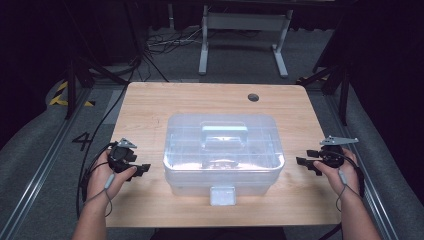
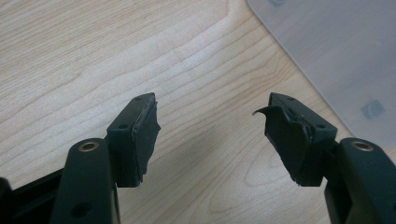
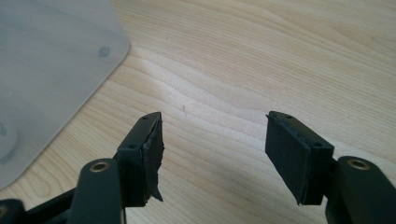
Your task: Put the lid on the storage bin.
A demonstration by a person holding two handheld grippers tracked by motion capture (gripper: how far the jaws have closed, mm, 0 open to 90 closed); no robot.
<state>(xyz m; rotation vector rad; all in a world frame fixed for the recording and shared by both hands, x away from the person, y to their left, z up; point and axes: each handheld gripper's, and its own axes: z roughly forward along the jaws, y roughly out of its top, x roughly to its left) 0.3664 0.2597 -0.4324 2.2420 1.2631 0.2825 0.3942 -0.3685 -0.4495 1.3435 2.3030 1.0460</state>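
Flanking the clear plastic storage box (image 1: pixel 223 152) on the desk (image 1: pixel 150 102), my left hand-held gripper (image 1: pixel 145 169) and right hand-held gripper (image 1: pixel 301 162) gape empty; next, I think, grasping its sides.

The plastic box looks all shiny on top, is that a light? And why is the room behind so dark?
In the high view, lamp glare whitens the lid of the plastic box, while the floor behind the table stays dim. In the left gripper view the box looks milky and soft; in the right gripper view the wood grain is sharp.
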